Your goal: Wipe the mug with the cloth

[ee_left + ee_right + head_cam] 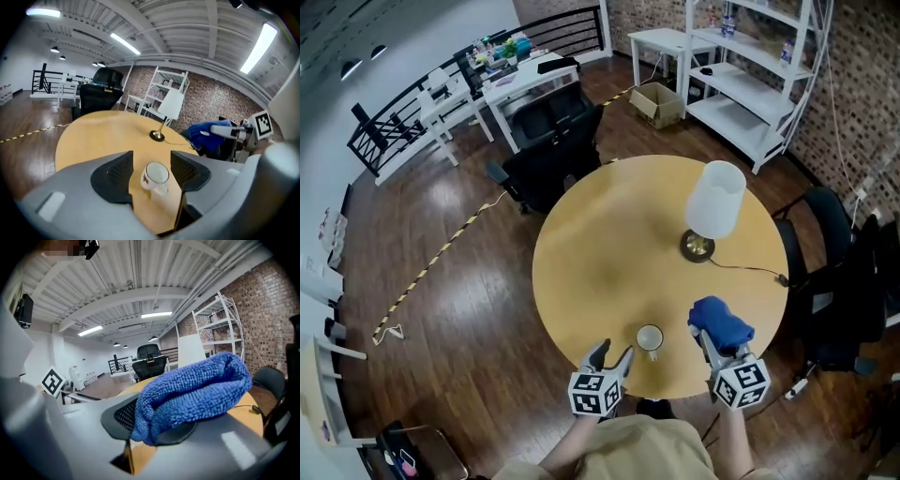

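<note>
Head view shows mug (650, 338) near round table (600, 244) edge, left tool (614, 352) just beside.

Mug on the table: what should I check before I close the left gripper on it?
1. Left gripper open: ok, its jaws stand apart.
2. Mug upright on the table: ok.
3. Mug in between the jaws: not ok, it sits just ahead of the tips, not touched.
4. Cloth held by the right gripper: ok, its jaws are shut on it.
5. Lamp clear of the mug: ok, it stands well apart.
</note>
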Action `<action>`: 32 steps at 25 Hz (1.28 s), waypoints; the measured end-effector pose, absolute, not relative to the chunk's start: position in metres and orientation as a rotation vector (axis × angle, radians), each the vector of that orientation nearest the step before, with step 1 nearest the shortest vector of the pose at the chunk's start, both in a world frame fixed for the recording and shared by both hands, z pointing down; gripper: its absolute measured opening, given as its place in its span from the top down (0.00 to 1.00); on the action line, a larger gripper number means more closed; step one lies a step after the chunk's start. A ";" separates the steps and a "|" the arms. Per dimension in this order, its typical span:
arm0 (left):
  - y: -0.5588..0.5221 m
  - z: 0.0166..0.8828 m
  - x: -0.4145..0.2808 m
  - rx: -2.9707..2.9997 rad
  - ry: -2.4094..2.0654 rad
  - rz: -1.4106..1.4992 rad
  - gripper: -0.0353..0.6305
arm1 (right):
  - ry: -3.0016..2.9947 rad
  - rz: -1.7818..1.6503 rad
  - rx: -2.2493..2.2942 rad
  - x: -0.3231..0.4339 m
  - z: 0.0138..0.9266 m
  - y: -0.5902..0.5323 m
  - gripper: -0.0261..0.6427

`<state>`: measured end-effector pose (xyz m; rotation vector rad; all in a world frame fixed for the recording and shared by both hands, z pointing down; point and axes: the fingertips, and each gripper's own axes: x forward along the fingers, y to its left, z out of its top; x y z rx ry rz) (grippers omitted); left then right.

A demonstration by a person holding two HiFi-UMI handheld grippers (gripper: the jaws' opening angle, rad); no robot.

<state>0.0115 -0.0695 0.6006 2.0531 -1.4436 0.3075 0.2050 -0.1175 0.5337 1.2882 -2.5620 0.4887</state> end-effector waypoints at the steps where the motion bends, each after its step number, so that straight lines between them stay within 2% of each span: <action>1: -0.060 0.620 0.020 2.057 -1.391 0.377 0.58 | -2.545 0.500 1.285 0.205 0.540 -0.119 0.85; 5: -0.038 0.684 0.060 2.077 -1.222 0.584 0.58 | -2.494 0.571 1.301 0.206 0.563 -0.135 0.85; 9: -0.034 0.716 0.089 1.986 -1.166 0.556 0.66 | -2.483 0.578 1.279 0.206 0.569 -0.140 0.85; 14: -0.040 0.740 0.105 1.950 -1.148 0.582 0.68 | -2.448 0.598 1.280 0.209 0.582 -0.137 0.85; 23: -0.060 0.749 0.113 1.890 -1.194 0.572 0.78 | -2.388 0.658 1.260 0.221 0.602 -0.131 0.85; 26: -0.055 0.746 0.113 1.983 -1.191 0.706 0.86 | -2.396 0.674 1.130 0.206 0.608 -0.130 0.85; 32: -0.051 0.748 0.101 2.093 -1.047 0.875 0.87 | -2.409 0.526 0.524 0.138 0.614 -0.150 0.84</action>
